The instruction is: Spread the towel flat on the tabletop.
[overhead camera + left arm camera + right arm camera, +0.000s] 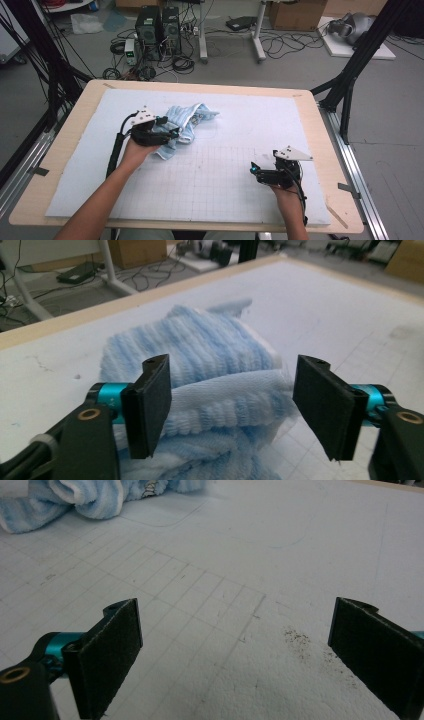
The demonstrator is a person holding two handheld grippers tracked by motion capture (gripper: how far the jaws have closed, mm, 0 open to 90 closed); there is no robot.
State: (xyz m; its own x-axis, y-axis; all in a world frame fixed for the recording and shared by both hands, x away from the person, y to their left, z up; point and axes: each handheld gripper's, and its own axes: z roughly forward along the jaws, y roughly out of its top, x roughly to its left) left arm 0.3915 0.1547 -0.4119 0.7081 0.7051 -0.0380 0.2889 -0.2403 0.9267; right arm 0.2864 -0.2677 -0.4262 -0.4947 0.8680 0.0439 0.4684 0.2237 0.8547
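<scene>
I'm holding my right gripper (256, 170) low over the bare gridded part of the white mat (240, 190) on my near right, jaws spread wide with nothing between them. Further out on my left, my left gripper (230, 405) is sitting right at the crumpled blue towel (210, 365), jaws wide apart and bracketing a fold of it without pinching. The towel is lying bunched on the mat's far left, short of the wooden table (330, 150) edge.
</scene>
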